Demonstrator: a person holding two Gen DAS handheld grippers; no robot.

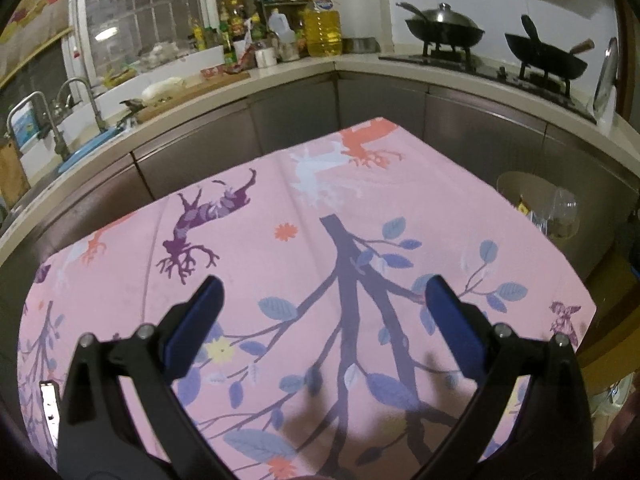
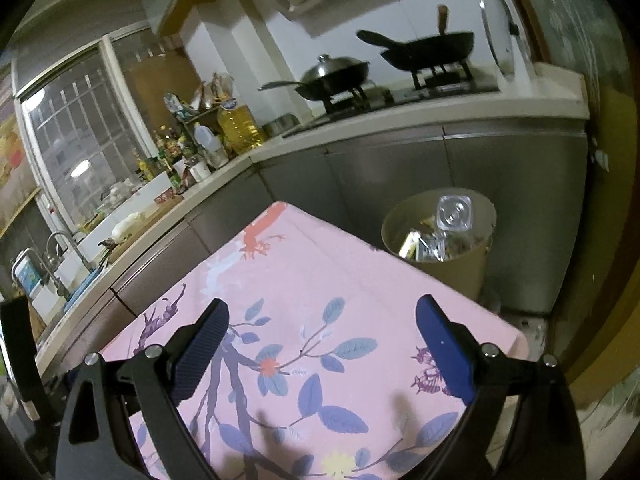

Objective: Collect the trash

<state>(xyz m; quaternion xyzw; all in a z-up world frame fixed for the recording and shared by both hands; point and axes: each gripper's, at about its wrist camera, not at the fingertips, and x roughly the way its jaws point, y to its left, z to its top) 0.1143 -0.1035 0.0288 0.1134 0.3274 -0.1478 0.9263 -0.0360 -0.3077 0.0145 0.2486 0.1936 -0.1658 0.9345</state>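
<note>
- Pink cloth (image 1: 248, 280) with blue leaves covers the one surface, and nothing lies on it.
- One left gripper (image 1: 320, 304) hangs over the cloth, its two jaws spread wide and holding nothing.
- One right gripper (image 2: 322, 320) does the same, jaws wide apart.
- One tan bin (image 2: 460, 268) stands on the floor beside the surface, with one clear bottle (image 2: 454, 210) and shiny wrappers (image 2: 420, 246) inside.
- Two black woks (image 1: 442, 28) sit on the stove.
</note>
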